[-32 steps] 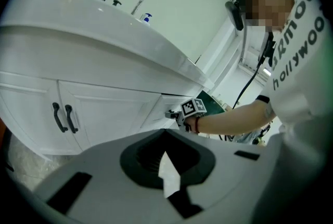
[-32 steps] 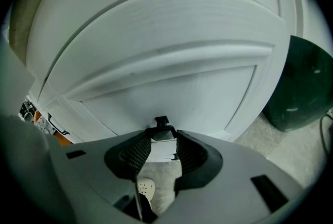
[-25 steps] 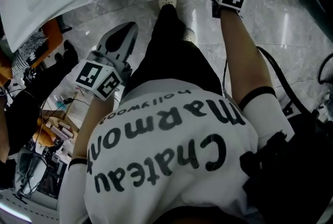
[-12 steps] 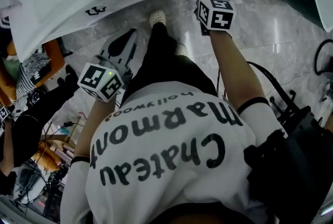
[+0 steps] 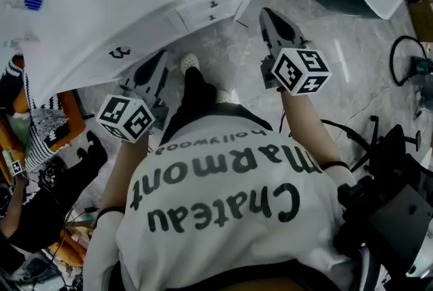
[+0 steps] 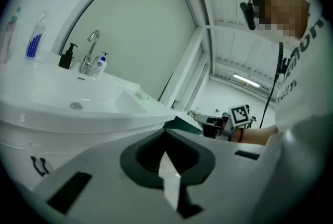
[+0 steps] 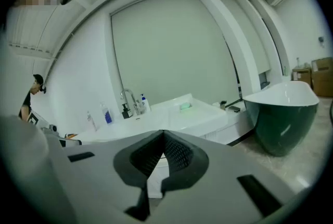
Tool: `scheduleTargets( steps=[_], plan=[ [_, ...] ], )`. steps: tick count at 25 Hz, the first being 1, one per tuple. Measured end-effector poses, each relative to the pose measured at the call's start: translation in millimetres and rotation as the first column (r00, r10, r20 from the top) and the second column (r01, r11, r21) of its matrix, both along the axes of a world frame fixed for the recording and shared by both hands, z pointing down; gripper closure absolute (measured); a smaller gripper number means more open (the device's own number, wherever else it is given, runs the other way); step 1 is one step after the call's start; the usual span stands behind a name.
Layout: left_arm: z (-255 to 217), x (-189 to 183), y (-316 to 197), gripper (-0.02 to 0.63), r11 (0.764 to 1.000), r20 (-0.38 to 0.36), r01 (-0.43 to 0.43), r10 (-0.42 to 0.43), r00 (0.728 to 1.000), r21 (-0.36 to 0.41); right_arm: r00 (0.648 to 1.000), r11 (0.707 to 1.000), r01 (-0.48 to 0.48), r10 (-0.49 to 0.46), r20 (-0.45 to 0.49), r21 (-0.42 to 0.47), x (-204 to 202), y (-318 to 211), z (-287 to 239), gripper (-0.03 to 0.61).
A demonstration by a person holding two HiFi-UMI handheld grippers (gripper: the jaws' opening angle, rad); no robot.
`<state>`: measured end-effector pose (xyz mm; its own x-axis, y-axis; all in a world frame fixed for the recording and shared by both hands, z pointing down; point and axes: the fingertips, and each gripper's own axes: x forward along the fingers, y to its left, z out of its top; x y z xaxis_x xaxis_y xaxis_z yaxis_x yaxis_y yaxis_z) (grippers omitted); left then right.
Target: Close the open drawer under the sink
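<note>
Left tool [image 5: 160, 59] and right tool [image 5: 268, 15] both closed, empty. Drawer [image 5: 213, 9] ahead looks flush; might still rebound open if unlatched.

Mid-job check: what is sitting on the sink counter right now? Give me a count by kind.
Faucet: 1
Bottles: 4
Green bar: 1
Total: 6

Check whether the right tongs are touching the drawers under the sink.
Apart. The head view shows floor between the right tongs and the drawers.
</note>
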<state>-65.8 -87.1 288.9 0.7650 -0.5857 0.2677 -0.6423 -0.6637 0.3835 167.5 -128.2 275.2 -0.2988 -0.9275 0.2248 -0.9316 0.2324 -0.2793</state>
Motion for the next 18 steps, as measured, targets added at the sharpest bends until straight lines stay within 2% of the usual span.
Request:
scheduleTargets(
  steps=[4,9,18],
  plan=[
    [-35,1,14,0.606,0.998,-0.005,-0.006,0.006,1.0,0.055,0.998,0.998,-0.05,0.051,-0.029,0.028,25,43,-36,0.568],
    [-63,-6,34,0.606,0.998,-0.047,0.018,-0.015,0.999,0.067,0.995,0.997,-0.067,0.07,-0.068,0.048,40,85,-57,0.568],
    [-86,-20,44,0.606,0.996,-0.052,-0.002,0.007,0.999,0.094,0.991,0.991,-0.108,0.113,-0.068,0.077,34,116,-83,0.568]
  ],
)
